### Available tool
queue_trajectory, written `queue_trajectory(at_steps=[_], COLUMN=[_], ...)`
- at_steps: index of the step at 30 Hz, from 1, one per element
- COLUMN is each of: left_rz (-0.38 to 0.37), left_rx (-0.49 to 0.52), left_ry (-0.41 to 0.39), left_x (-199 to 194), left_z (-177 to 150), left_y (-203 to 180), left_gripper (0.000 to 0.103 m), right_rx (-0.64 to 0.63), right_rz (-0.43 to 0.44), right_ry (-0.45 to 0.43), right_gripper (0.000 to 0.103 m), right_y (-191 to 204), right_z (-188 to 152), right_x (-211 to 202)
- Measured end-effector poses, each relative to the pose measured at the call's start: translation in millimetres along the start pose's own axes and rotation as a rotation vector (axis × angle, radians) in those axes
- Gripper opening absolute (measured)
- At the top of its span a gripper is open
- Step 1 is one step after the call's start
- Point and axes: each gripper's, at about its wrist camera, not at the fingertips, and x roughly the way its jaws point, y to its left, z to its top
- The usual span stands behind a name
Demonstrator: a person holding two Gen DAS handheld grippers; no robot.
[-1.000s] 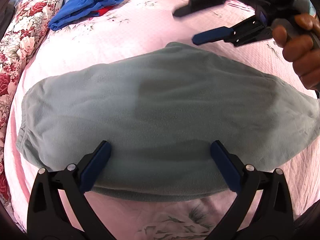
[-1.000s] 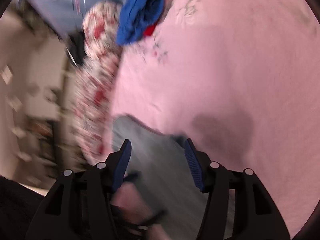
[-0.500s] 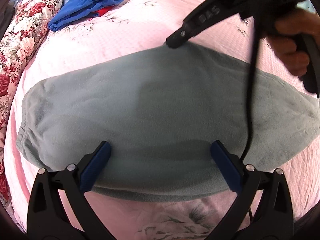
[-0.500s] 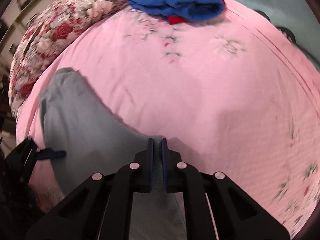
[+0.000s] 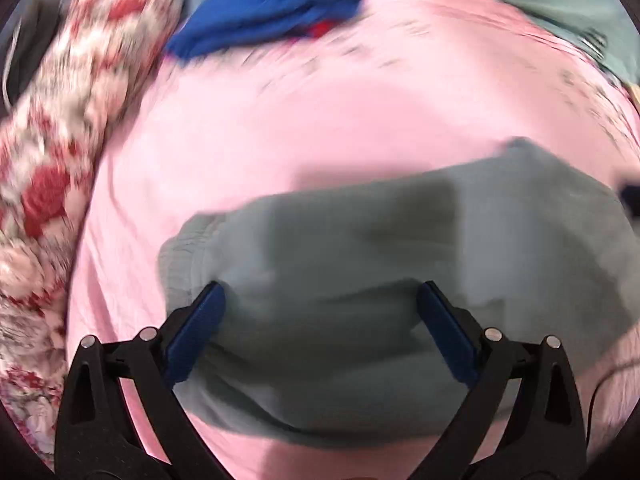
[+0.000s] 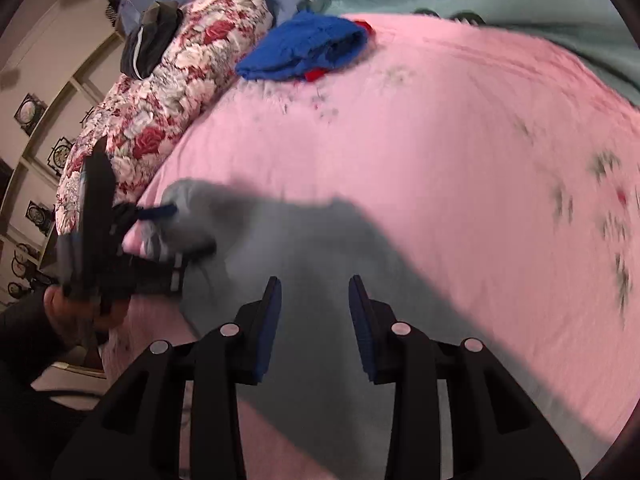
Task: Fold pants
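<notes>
Grey-green fleece pants (image 5: pixel 360 240) lie flat across the pink bedsheet (image 5: pixel 280 128), with the waistband (image 5: pixel 180 248) at their left end. My left gripper (image 5: pixel 320 286) stands wide open low over the waist end, its blue pads apart and pressing nothing. In the right wrist view the pants (image 6: pixel 320 240) run from lower centre to the left, and the left gripper (image 6: pixel 186 230) is at their far-left end, held by a hand (image 6: pixel 60 312). My right gripper (image 6: pixel 314 280) hovers over the middle of the pants. Its jaws are opening, with no cloth pinched between them.
A folded blue garment (image 6: pixel 304 46) with something red under it lies at the far end of the bed. A rolled floral quilt (image 6: pixel 168 92) lines the left side, with a dark bag (image 6: pixel 148 40) on it. Bare pink sheet (image 6: pixel 460 160) spreads to the right of the pants.
The left gripper has slid left along the pants to the waistband end. The right gripper, shut on the pants' far edge half a second ago, has let go and now hangs over their middle.
</notes>
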Motion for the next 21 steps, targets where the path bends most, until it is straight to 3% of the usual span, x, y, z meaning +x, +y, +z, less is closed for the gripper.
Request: queue_trajectory(at_steps=[1, 3, 4, 6, 9, 11, 12, 13, 15, 17, 21], left_rz=[-0.047, -0.037, -0.023, -0.012, -0.015, 0.012, 0.05, 0.096, 0.11, 0.084, 0.176], left_rx=[-0.025, -0.011, -0.002, -0.019, -0.049, 0.015, 0.064, 0.115, 0.135, 0.107, 0.052], left_ry=[0.008, 0.008, 0.006, 0.023, -0.002, -0.013, -0.009, 0.004, 0.001, 0.027, -0.002], left_x=[3.6, 3.9, 3.7, 0.8, -22.7, -29.6, -27.9, -22.1, -21.9, -32.7, -49.9], left_z=[-0.2, 0.1, -0.8, 0.8, 0.8, -4.7, -12.3, -20.9, -35.6, -38.9, -37.7], left_y=[8.1, 6.2, 3.9, 4.0, -0.7, -13.2, -21.9, -29.4, -25.0, -7.3, 36.5], left_gripper=[0.099, 0.1, 0.1, 0.099, 0.098, 0.099, 0.099, 0.099, 0.101, 0.101, 0.1], right_rx=[0.02, 0.064, 0.069, 0.124, 0.135, 0.084, 0.058, 0.029, 0.0, -0.008, -0.064], right_rz=[-0.021, -0.069, -0.075, -0.095, -0.075, -0.139, -0.185, -0.206, -0.239, -0.214, -0.116], right_ry=[0.019, 0.064, -0.008, -0.004, -0.089, -0.045, 0.004, -0.002, 0.024, -0.025, -0.113], right_gripper=[0.035, 0.041, 0.041, 0.045, 0.046, 0.046, 0.046, 0.047, 0.046, 0.046, 0.046], right_y=[-1.1, -4.6, -4.2, -2.7, 9.6, 17.1, 20.4, 23.8, 34.7, 48.0, 81.3], right_z=[-12.7, -33.3, -41.7, -44.7, -56.7, -74.3, -87.6, -96.3, -111.5, -117.2, -107.4], right_x=[5.0, 17.5, 12.9, 6.2, -18.5, -11.7, -3.2, -4.2, -8.6, -21.5, -22.0])
